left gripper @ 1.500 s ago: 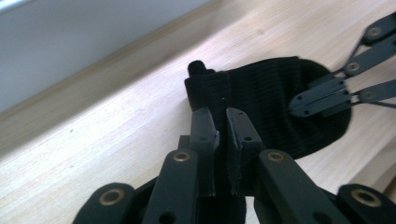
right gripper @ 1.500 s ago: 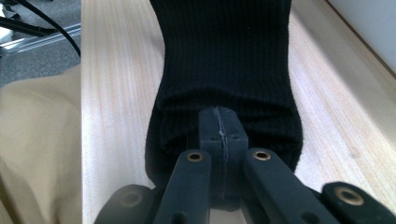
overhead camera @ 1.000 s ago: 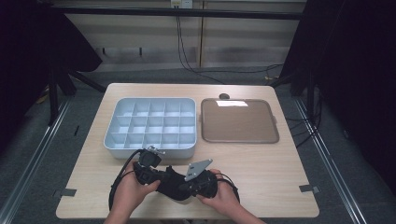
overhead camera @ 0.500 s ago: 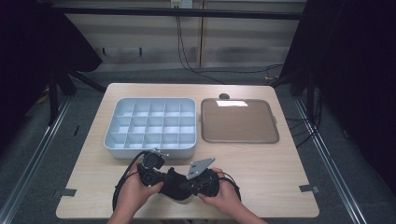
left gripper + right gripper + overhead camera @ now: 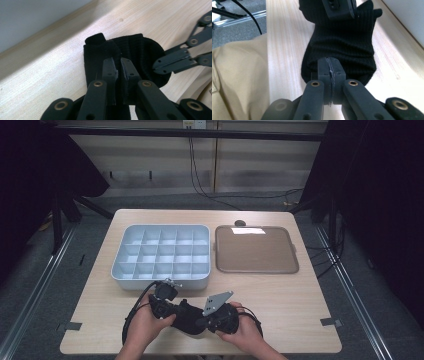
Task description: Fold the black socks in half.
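Wooden table (image 5: 300, 310) near edge: left gripper (image 5: 117, 72) and right gripper (image 5: 331, 72) both clamp a black sock (image 5: 342, 40), lying flat between them. Soft, light, floppy, so pinch the cuff or edge folds. Beyond it sit a divided bin (image 5: 162, 251) and brown tray (image 5: 256, 250), neither blocking.

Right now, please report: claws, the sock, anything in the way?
Left claw shut on black sock. Right claw shut on its other end. Sock lies on table; divided box just beyond.
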`<state>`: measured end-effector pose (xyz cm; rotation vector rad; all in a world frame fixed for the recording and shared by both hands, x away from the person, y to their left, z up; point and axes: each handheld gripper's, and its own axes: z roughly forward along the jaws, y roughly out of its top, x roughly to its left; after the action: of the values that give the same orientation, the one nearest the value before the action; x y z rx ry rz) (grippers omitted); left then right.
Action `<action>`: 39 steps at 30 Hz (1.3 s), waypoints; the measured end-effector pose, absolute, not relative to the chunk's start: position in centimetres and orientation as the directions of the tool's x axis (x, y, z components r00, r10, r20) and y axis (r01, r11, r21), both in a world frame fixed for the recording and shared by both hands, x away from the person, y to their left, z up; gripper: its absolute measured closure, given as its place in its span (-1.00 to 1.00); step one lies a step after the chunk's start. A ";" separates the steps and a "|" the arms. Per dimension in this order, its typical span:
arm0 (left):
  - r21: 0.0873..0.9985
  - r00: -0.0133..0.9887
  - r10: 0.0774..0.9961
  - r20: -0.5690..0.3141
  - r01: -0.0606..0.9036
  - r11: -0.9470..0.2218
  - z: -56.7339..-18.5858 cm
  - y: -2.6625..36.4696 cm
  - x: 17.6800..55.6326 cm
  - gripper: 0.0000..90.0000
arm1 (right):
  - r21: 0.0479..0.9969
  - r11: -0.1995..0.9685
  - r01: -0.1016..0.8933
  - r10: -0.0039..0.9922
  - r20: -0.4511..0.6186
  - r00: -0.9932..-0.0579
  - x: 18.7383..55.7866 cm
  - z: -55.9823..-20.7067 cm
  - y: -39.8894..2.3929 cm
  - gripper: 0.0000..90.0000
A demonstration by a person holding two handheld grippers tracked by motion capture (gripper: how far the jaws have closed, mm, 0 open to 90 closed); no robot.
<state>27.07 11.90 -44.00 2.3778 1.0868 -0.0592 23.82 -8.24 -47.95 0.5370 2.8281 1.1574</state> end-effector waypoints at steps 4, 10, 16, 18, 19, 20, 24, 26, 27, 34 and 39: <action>0.445 0.681 0.687 -0.253 0.712 -0.543 -43.7 11.8 26.9 0.85 | 0.666 0.682 0.303 0.333 0.087 -0.939 24.2 -49.0 -7.8 1.00; 0.452 0.693 0.672 -0.260 0.702 -0.549 -43.3 11.9 26.8 0.85 | 0.673 0.668 0.317 0.351 0.091 -0.932 24.3 -49.1 -7.7 1.00; 0.472 0.701 0.656 -0.278 0.695 -0.543 -42.7 11.5 26.4 0.85 | 0.677 0.668 0.309 0.356 0.074 -0.931 24.4 -49.2 -7.5 1.00; 0.475 0.704 0.653 -0.281 0.693 -0.543 -42.7 11.5 26.4 0.85 | 0.680 0.665 0.309 0.358 0.073 -0.931 24.5 -49.2 -7.5 1.00; 0.473 0.702 0.654 -0.281 0.694 -0.542 -42.7 11.5 26.4 0.85 | 0.681 0.665 0.309 0.359 0.072 -0.931 24.5 -49.3 -7.5 1.00; 0.472 0.701 0.654 -0.282 0.695 -0.542 -42.8 11.5 26.3 0.85 | 0.681 0.664 0.308 0.360 0.071 -0.930 24.6 -49.3 -7.5 1.00; 0.475 0.704 0.652 -0.283 0.693 -0.542 -42.9 11.5 26.3 0.85 | 0.684 0.664 0.303 0.363 0.059 -0.930 24.6 -49.3 -7.3 1.00; 0.476 0.702 0.653 -0.285 0.695 -0.539 -42.9 11.5 26.2 0.85 | 0.687 0.661 0.302 0.361 0.061 -0.931 24.7 -49.3 -7.3 1.00; 0.476 0.705 0.650 -0.283 0.692 -0.543 -43.0 11.5 26.2 0.85 | 0.687 0.661 0.300 0.361 0.059 -0.931 24.8 -49.3 -7.2 1.00; 0.473 0.709 0.645 -0.287 0.690 -0.548 -43.3 11.2 26.2 0.85 | 0.689 0.661 0.298 0.364 0.052 -0.930 24.7 -49.3 -7.1 1.00; 0.470 0.710 0.641 -0.291 0.690 -0.550 -43.4 11.0 26.2 0.85 | 0.690 0.660 0.297 0.364 0.052 -0.930 24.7 -49.4 -7.1 1.00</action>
<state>26.17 10.98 -43.40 2.3513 1.0115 -0.1132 24.68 -7.07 -49.35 0.5546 2.7785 1.1303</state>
